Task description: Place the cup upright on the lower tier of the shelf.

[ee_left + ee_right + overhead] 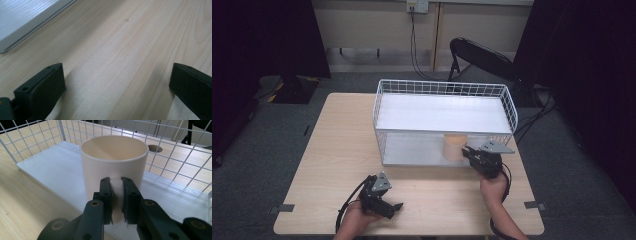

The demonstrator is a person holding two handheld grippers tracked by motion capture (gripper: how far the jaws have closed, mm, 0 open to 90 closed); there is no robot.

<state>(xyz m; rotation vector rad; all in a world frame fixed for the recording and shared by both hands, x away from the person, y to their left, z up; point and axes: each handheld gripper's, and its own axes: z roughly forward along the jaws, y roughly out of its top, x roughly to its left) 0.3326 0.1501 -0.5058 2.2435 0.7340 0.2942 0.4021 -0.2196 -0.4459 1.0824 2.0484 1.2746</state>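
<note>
A cream mug (454,146) stands upright on the white lower shelf (412,150) of a white wire rack (442,88), near its front right. My right gripper (467,151) is shut on the mug's handle; in the right gripper view the jaws (115,181) pinch the pale handle with the mug (113,160) just beyond them. My left gripper (396,206) sits low over the wooden table (342,150) near the front edge, open. In the left gripper view its jaws (117,80) stand wide apart over bare wood.
The rack's upper shelf (442,112) is a white board with wire walls. The lower shelf's corner (25,20) lies ahead of the left gripper. The rack's wire wall (175,162) rises behind the mug. A black folding chair (477,55) stands behind the table.
</note>
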